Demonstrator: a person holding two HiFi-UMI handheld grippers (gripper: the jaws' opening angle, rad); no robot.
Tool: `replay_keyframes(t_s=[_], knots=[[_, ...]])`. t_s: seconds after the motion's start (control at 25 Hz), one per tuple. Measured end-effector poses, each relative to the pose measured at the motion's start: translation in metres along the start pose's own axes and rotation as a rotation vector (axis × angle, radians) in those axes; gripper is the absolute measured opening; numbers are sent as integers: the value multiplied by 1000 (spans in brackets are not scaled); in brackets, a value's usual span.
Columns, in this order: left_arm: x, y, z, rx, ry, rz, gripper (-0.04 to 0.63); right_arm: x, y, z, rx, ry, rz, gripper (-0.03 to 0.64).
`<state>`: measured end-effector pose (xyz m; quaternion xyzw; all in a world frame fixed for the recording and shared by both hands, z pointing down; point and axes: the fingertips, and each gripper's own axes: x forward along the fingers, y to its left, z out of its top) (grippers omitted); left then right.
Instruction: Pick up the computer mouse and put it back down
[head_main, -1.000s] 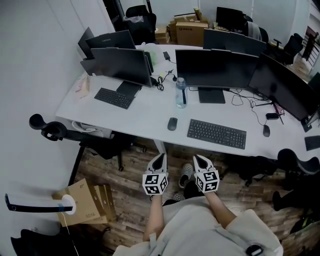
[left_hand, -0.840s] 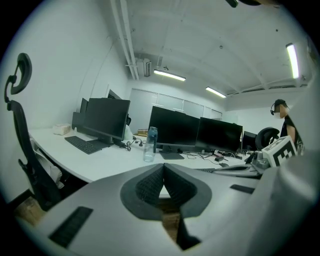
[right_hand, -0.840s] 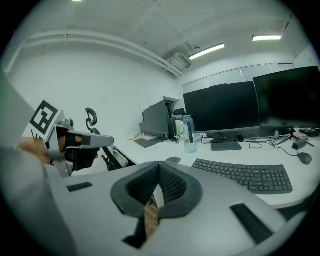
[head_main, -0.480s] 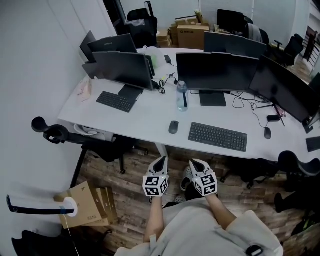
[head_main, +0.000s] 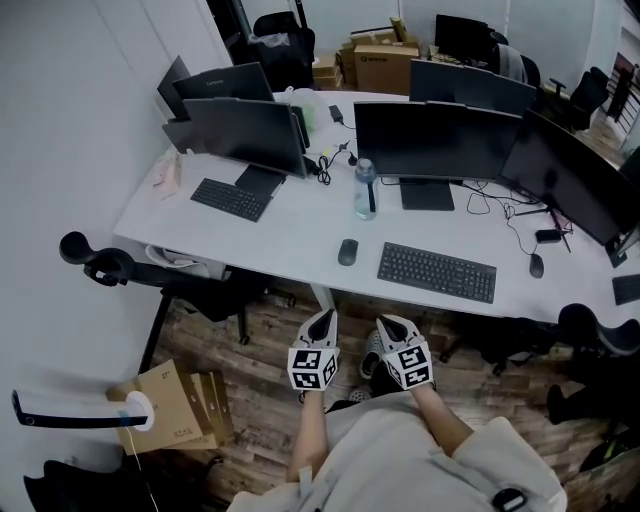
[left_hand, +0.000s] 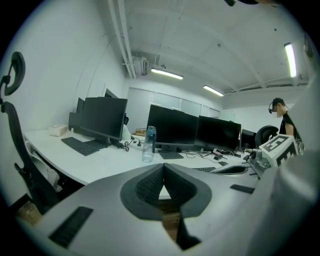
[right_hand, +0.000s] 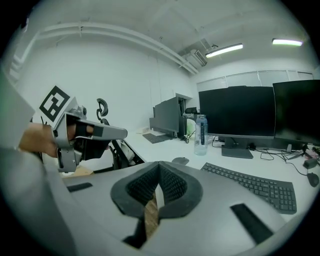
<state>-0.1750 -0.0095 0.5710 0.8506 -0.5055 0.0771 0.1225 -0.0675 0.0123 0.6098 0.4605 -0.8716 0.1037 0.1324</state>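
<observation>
Light grey top (head_main: 400, 455) at 6 o'clock. Left gripper (head_main: 324, 318), right gripper (head_main: 389, 323): grey-white shells, black ribbed pads (left_hand: 149, 187), black-and-white marker cubes (head_main: 312, 368).

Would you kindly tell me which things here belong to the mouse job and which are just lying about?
Job: computer mouse, left of the near keyboard; left hand-held gripper and right hand-held gripper, both shut and empty.
Lying about: water bottle; monitor; second mouse; cardboard box.
</observation>
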Motion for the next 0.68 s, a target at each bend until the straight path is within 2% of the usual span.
replay_keyframes(t_s=[0.2,0.48,0.68], knots=[[4,7,-7,44,41,18,23,6,1,0,1,15,2,2],[10,20,-9,49,44,69,23,16,0,0,4,22,12,2],[16,22,-9,42,41,78,25,19,-6,0,2,30,8,2]])
